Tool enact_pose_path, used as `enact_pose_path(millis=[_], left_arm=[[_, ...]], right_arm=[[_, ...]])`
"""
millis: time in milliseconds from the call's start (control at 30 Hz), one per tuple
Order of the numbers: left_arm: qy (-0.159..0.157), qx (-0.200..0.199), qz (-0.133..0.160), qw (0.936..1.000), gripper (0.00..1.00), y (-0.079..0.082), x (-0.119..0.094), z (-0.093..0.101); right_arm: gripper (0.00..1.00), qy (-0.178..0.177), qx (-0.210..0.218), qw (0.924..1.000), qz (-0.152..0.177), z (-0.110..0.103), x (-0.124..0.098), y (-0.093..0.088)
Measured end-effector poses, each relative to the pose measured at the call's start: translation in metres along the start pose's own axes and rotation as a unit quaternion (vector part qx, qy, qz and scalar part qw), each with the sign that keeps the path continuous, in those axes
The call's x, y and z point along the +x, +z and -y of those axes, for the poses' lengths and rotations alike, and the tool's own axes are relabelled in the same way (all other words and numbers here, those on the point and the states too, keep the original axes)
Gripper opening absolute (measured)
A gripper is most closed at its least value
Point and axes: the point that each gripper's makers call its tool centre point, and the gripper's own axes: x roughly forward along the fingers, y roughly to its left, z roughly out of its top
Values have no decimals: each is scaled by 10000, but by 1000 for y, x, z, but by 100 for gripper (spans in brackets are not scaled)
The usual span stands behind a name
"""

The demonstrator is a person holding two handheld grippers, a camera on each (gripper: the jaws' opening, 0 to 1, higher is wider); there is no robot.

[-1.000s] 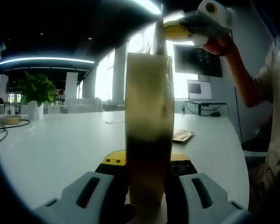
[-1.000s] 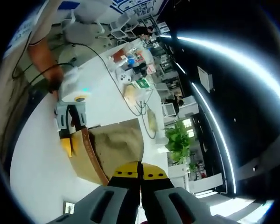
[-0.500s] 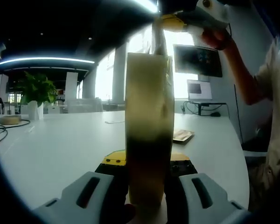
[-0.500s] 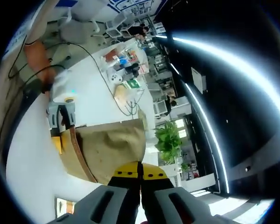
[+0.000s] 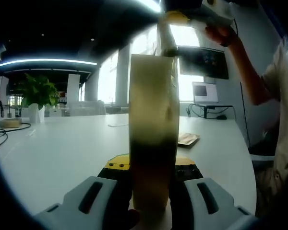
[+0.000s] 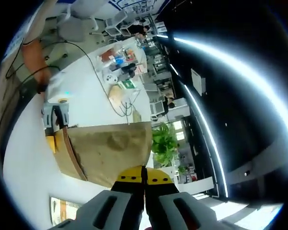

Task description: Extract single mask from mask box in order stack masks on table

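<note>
Mask box [image 5: 152, 139] stands upright, long axis vertical.

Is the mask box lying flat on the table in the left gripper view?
No, the mask box stands upright on its narrow side, clamped between the jaws of the left hand-held gripper, above the table.

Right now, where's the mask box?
In the left gripper view the mask box stands upright at centre, clamped by the left gripper above the white table.
</note>
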Motion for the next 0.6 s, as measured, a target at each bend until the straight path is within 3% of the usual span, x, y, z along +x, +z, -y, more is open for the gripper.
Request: enact_pose_path(millis=[600], left_arm=[[-10,4,-3,10000,19,0,0,1]], right_arm=[[0,-363,-29,9992,-158,29,-15,-7]])
